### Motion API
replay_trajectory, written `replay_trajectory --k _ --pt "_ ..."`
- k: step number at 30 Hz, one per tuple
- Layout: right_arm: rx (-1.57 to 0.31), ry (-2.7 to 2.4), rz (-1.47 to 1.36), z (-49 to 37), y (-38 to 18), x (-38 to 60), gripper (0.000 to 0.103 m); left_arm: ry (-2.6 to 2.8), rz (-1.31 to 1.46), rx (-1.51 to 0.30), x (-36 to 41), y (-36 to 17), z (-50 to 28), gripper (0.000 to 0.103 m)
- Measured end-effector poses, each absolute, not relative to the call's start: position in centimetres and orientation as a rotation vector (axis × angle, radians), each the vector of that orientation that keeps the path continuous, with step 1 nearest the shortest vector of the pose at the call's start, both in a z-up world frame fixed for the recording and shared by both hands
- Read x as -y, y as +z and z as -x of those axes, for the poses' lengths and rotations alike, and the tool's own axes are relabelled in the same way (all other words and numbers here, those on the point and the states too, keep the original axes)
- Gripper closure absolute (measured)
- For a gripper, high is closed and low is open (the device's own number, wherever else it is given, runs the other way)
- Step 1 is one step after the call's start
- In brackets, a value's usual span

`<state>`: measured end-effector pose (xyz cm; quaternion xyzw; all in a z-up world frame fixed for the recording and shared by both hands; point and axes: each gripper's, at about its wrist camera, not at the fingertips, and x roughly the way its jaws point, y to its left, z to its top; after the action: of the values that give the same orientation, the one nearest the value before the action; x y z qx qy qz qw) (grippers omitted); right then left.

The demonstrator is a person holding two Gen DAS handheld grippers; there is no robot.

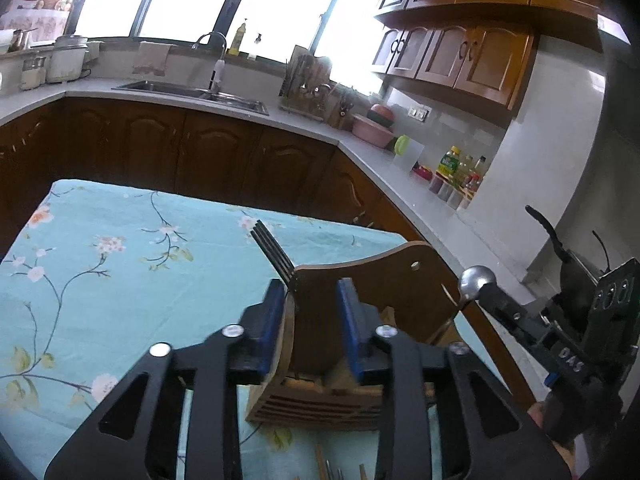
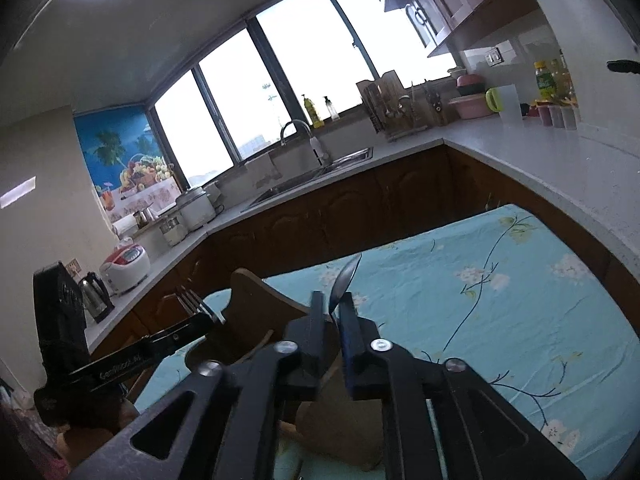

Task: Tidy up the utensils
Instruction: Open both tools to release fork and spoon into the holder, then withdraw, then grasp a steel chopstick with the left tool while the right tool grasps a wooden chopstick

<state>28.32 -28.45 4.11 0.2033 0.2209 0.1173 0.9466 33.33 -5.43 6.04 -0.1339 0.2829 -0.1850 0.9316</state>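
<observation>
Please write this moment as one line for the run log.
left gripper: jaws around wooden utensil holder, metal fork at one jaw | right gripper: shut on metal spoon | floral blue tablecloth beneath

A table (image 1: 120,280) is seen filling the lower left and centre of the left wrist view, and the lower right of the right wrist view. It is covered by a light turquoise tablecloth (image 2: 520,300) printed with thin dark branches, pale blossoms and green leaves. On the cloth, at lower centre of the left wrist view, a slatted wooden utensil holder (image 1: 320,396) with a tall curved back panel is stood. A few thin utensil ends (image 1: 332,470) are glimpsed on the cloth at the bottom edge, too cropped to be identified. Beyond the table's far edge, dark wooden cabinets are visible.
</observation>
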Motion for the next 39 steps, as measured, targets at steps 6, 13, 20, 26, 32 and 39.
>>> replay_trajectory --k 6,13,20,26,32,39 --pt "-0.406 0.223 -0.449 -26.3 5.5 29.5 0.037 -0.350 0.290 -0.557 3.8 6.8 -31.3 0.050" --pt "-0.395 0.242 -0.494 -22.4 5.7 30.4 0.005 -0.275 0.322 -0.553 0.6 6.5 -26.7 0.017" --pt "-0.416 0.229 -0.470 -17.7 5.2 30.6 0.004 -0.227 0.296 -0.563 -1.3 5.3 -20.7 0.013" --pt "-0.451 0.194 -0.411 -13.9 3.9 30.0 0.003 -0.205 0.296 -0.599 -1.9 3.6 -16.3 0.011" --pt "-0.512 0.185 -0.368 -11.5 2.3 29.1 0.003 -0.183 0.271 -0.633 -2.2 2.0 -13.0 0.011" --pt "-0.540 0.192 -0.323 -9.9 1.5 27.9 0.003 -0.172 0.251 -0.681 -2.1 0.3 -11.7 0.011"
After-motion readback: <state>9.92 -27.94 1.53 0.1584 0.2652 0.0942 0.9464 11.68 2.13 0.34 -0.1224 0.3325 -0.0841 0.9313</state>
